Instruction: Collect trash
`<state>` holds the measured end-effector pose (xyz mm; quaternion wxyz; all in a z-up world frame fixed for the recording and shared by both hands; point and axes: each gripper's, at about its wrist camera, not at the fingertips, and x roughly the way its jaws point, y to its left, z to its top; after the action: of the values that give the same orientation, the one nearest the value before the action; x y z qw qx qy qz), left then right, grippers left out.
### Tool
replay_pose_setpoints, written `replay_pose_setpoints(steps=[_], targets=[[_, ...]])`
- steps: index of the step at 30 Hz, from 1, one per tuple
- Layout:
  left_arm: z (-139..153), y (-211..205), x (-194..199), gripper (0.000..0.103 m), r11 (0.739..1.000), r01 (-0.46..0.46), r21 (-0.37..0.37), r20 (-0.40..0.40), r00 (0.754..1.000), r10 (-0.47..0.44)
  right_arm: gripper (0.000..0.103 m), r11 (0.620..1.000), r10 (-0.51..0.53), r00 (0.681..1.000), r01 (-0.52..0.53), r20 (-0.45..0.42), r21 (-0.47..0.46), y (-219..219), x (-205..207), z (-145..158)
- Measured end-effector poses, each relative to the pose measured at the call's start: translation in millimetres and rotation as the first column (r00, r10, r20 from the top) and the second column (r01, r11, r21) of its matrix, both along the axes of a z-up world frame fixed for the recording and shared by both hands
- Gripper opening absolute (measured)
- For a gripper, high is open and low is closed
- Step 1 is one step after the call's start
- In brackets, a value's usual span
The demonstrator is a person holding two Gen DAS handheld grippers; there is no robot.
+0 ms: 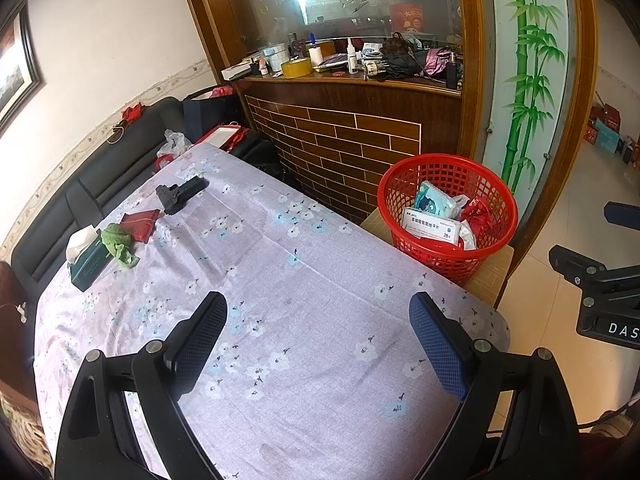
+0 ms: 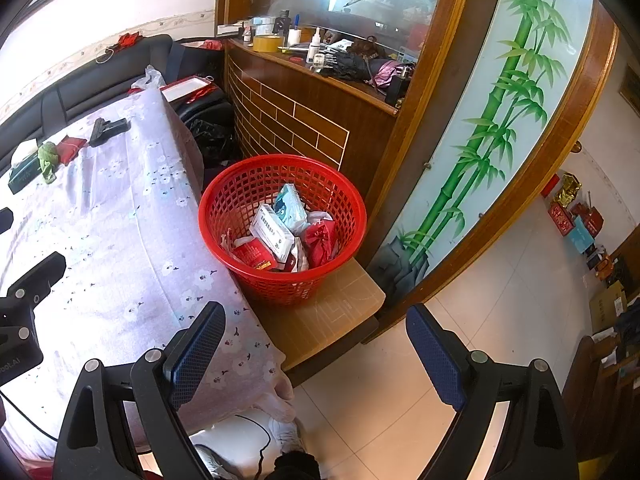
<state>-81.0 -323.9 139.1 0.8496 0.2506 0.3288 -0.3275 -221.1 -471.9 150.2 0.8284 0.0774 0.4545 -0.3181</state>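
Left gripper [image 1: 318,340]: held over the near end of the table, jaws spread wide, nothing gripped between the blue pads.
Right gripper [image 2: 316,350]: held past the table's near corner, above the stool edge and floor tiles; jaws spread wide, nothing gripped. Its black body is seen at the right edge of the left wrist view.
Table [image 1: 320,280]: covered by a lilac cloth with a flower print.
Basket [image 2: 240,184]: red plastic mesh, set upright on a low wooden stool [image 2: 344,312], just beside the table's right edge and in front of the brick-patterned counter [image 1: 340,136].
Trash in basket: a white medicine box [image 2: 272,234], a blue-and-white tissue pack [image 2: 290,208], red wrappers [image 2: 320,242] and crumpled white paper are seen inside, piled against one another.
Far left of table: a dark green tissue box [image 1: 86,258] is laid flat, with a green rag [image 1: 118,242] touching it and a red packet [image 1: 140,224] just beside the rag.
Black tool [image 1: 180,194]: laid on the cloth beyond the red packet, well apart from both grippers.
Sofa [image 1: 80,184]: dark, placed along the wall behind the table.
Panel [image 2: 492,120]: painted with green bamboo, framed in wood, to the right of the basket.
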Motion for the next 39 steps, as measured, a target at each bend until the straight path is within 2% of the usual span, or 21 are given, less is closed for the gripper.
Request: replay_pose_setpoints(steps=[7, 12, 14, 18, 20, 22, 26, 30, 33, 35, 39], targets=[[-9, 5, 4, 0.091, 1.0, -0.029, -0.002, -0.046, 0.999, 0.029, 0.094, 1.0, 0.009, 1.0, -0.009, -0.009, 0.005, 1, 5, -3], [-28, 36, 24, 0.091, 0.991, -0.134, 0.017, -0.109, 0.985, 0.135, 0.094, 0.999, 0.043, 0.999, -0.042, -0.033, 0.035, 8, 17, -15], [-39, 61, 32, 0.091, 0.978, -0.205, 0.039, -0.117, 0.971, 0.208, 0.094, 0.996, 0.077, 0.996, -0.074, -0.048, 0.053, 17, 27, -23], [-58, 111, 44, 0.091, 0.939, -0.334, 0.083, -0.111, 0.933, 0.341, 0.094, 0.985, 0.165, 0.984, -0.16, -0.072, 0.069, 42, 53, -38], [-70, 141, 47, 0.091, 0.908, -0.403, 0.116, -0.1, 0.905, 0.414, 0.094, 0.974, 0.218, 0.973, -0.212, -0.079, 0.076, 58, 68, -45], [-80, 174, 56, 0.091, 0.876, -0.462, 0.14, -0.122, 0.87, 0.478, 0.094, 0.958, 0.281, 0.955, -0.274, -0.09, 0.084, 81, 86, -53], [-99, 230, 62, 0.091, 0.809, -0.564, 0.166, -0.163, 0.793, 0.587, 0.094, 0.897, 0.44, 0.892, -0.432, -0.1, 0.096, 139, 128, -72], [-113, 277, 64, 0.091, 0.75, -0.641, 0.164, -0.189, 0.726, 0.661, 0.094, 0.849, 0.522, 0.848, -0.505, -0.092, 0.157, 185, 162, -95], [-123, 291, 74, 0.091, 0.74, -0.655, 0.154, -0.213, 0.709, 0.672, 0.094, 0.827, 0.551, 0.832, -0.534, -0.068, 0.175, 214, 181, -109], [-130, 298, 81, 0.091, 0.744, -0.654, 0.14, -0.248, 0.704, 0.665, 0.094, 0.825, 0.552, 0.831, -0.534, -0.061, 0.186, 226, 191, -118], [-133, 306, 88, 0.091, 0.749, -0.658, 0.071, -0.281, 0.707, 0.648, 0.094, 0.827, 0.539, 0.841, -0.52, -0.039, 0.214, 238, 209, -135]])
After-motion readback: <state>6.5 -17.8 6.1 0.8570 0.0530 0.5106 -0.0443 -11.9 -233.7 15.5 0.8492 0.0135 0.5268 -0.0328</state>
